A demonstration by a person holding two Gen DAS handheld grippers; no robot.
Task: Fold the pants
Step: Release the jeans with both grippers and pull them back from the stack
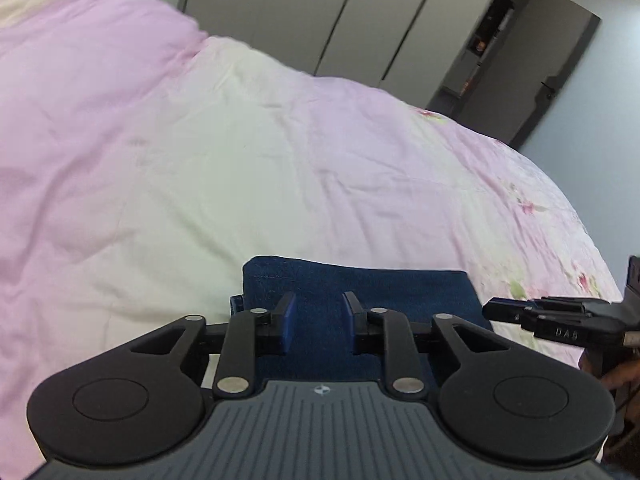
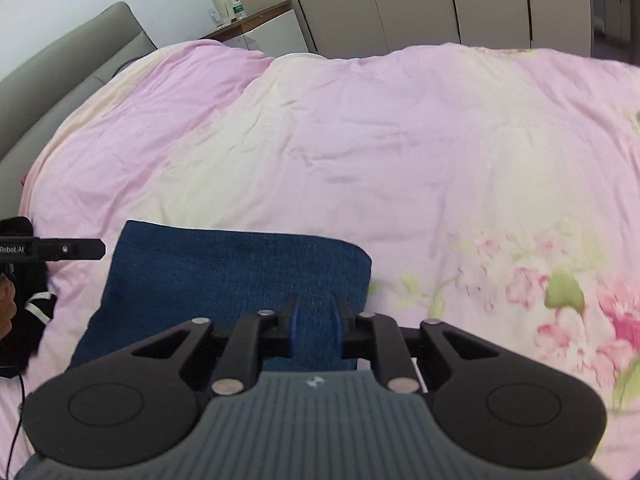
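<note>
The blue denim pants lie folded into a compact rectangle on the pink and cream duvet; they also show in the right wrist view. My left gripper is open, its fingers apart above the near edge of the pants and holding nothing. My right gripper is open too, its jaws a narrower gap apart over the near right part of the pants. Each gripper shows side-on in the other's view: the right gripper and the left gripper.
The duvet has a floral print at the right. Grey wardrobe doors stand behind the bed. A grey headboard and a nightstand with bottles are at the far left.
</note>
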